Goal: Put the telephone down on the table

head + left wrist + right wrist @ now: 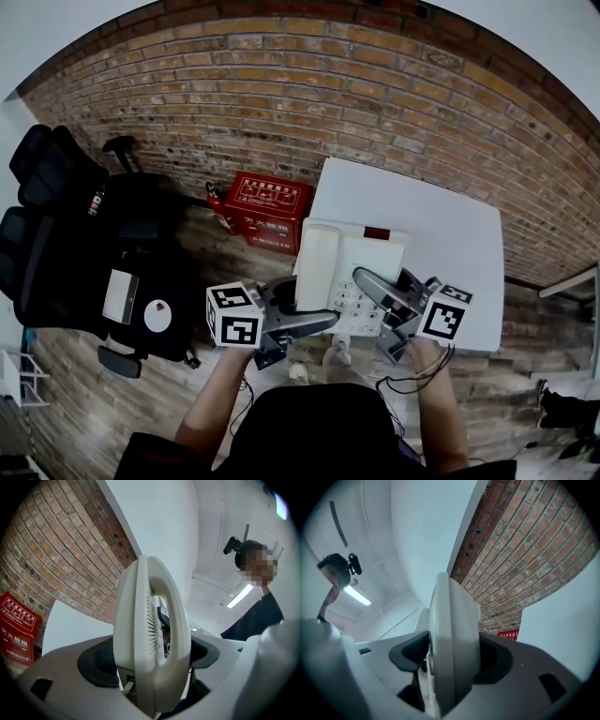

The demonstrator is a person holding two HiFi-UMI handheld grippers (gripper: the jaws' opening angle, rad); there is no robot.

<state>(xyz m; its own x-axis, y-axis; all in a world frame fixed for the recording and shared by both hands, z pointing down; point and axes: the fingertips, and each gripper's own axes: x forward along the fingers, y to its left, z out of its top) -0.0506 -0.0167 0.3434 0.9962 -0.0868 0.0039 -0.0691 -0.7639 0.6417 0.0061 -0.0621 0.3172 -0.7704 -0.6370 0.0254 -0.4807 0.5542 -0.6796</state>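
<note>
Head view: the telephone (342, 267) is carried between two grippers at the near left corner of the table (441, 234). Most of its body overlaps the tabletop, while its near end projects past the table's near edge towards the person. Whether the base touches the table cannot be told.

The left gripper (305, 309) clamps the telephone's left edge, on the side away from the table's centre. The right gripper (380, 305) clamps the right edge, over the tabletop. In the left gripper view the jaws press on the telephone (152, 634) seen edge-on. The right gripper view shows the same grip on the telephone (452, 644).

The telephone's long axis runs from the table's near edge towards its far edge. The jaws reach in across that axis from both sides, so neither hand is nearer. The placement appears to call for carrying the telephone further in over the table, then lowering it flat.
</note>
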